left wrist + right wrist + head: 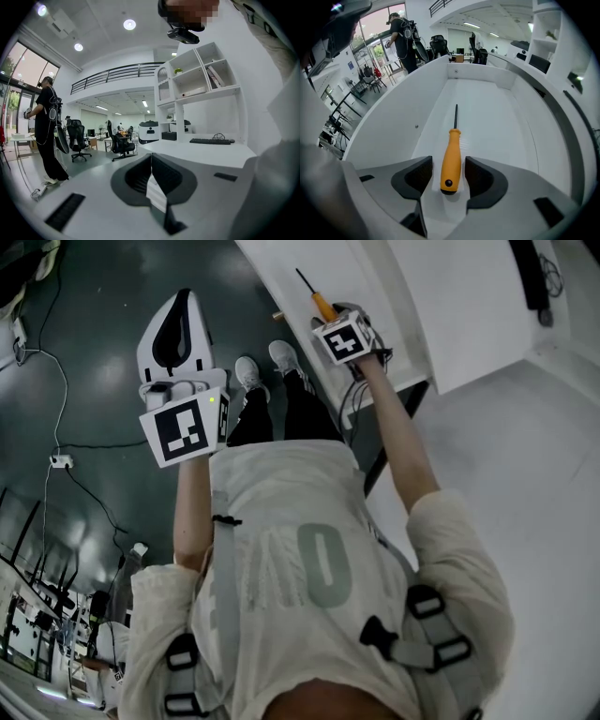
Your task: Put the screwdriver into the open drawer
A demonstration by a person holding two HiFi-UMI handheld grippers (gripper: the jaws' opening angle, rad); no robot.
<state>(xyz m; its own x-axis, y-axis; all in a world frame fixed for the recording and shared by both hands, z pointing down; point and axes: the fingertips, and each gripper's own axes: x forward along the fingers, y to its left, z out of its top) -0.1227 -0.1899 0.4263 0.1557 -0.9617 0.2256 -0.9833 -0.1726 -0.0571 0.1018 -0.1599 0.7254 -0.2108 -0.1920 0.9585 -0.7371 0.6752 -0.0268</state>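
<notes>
The screwdriver, orange-handled with a thin dark shaft, lies flat on the white drawer floor between the right gripper's wide-parted jaws, while the left gripper's jaws meet, empty.

Head camera looks steeply down past the person onto floor and open drawer. The right gripper view peers closely into that same drawer along the screwdriver; the left gripper view faces level across the far office.
</notes>
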